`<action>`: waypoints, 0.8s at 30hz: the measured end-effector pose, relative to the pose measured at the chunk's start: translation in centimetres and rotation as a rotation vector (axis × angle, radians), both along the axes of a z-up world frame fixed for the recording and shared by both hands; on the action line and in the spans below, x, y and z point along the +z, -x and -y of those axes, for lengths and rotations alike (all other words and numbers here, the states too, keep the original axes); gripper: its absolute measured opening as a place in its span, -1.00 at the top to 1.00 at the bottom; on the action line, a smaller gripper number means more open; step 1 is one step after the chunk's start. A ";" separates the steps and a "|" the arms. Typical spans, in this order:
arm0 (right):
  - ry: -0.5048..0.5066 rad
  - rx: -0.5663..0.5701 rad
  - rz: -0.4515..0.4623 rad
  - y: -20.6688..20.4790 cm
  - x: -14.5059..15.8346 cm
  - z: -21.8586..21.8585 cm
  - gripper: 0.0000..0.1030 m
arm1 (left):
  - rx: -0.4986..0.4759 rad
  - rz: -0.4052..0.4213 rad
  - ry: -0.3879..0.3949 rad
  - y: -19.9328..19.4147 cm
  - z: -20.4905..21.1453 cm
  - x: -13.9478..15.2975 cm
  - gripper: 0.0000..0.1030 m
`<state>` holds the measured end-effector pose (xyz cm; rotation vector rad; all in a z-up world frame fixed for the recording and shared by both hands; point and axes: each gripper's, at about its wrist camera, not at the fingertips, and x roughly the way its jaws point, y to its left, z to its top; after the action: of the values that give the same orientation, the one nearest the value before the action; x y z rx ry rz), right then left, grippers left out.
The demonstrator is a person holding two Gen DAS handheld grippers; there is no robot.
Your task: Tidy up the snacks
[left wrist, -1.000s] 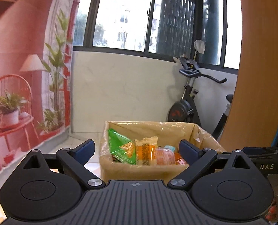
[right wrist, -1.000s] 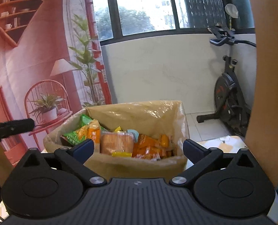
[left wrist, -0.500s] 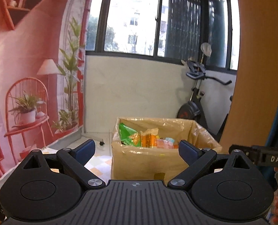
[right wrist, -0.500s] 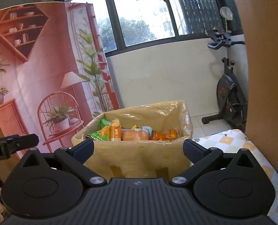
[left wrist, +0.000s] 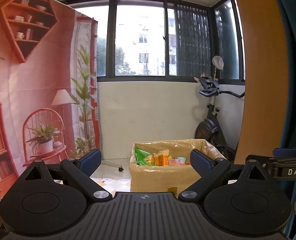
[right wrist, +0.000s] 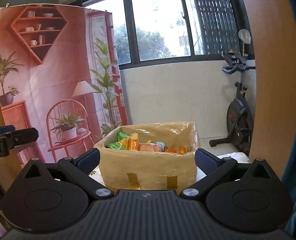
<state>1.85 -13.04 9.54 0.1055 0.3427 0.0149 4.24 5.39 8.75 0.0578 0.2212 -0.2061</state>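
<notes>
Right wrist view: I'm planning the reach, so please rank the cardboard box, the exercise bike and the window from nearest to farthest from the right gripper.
1. Cardboard box: straight ahead of the open right gripper, snacks inside.
2. Exercise bike: on the floor to the right, behind the box.
3. Window: high in the back wall, farthest.

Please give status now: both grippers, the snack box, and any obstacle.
Left gripper open, empty. Right gripper open, empty. Cardboard box ahead on table, snack packets inside. Nothing between fingers and box.
</notes>
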 end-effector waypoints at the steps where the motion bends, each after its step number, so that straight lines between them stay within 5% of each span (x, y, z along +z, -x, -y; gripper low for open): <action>1: 0.003 -0.003 0.005 0.2 0.1 -0.2 -1.00 | 0.004 0.006 0.001 0.2 0.0 0.1 -0.88; 24: 0.044 -0.023 0.056 2.0 1.3 -0.3 -1.00 | 0.039 0.018 0.007 1.2 -0.4 0.9 -0.89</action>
<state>-0.16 -12.69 10.82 0.0656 0.2854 -0.0123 3.00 5.83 9.64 0.0488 0.2037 -0.1676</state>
